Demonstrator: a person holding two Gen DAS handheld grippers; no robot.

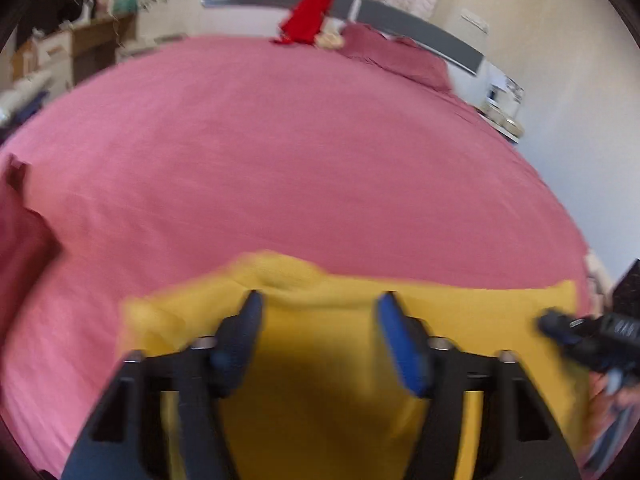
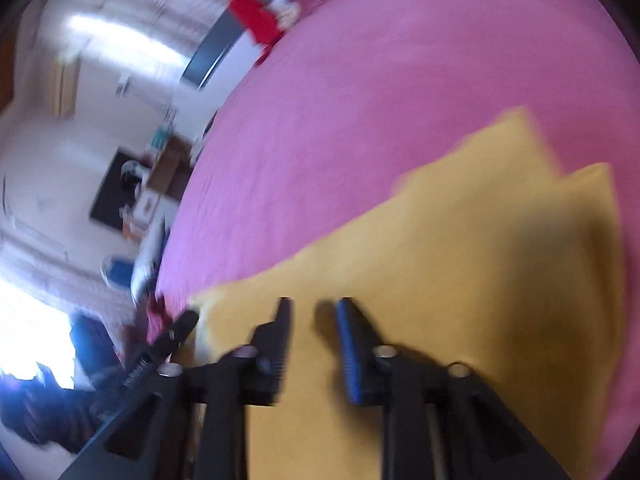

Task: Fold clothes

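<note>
Pink bed sheet carries the yellow garment at its near edge, long axis running left-right under both hands. Left gripper spread, holding nothing. Right gripper narrowed, a gap showing, nothing pinched, nearer the garment's right end.

Motion blur smears both views for us. The yellow garment runs off the bottom edge behind the left tongs; we cannot tell whether the right tongs touch it.
</note>
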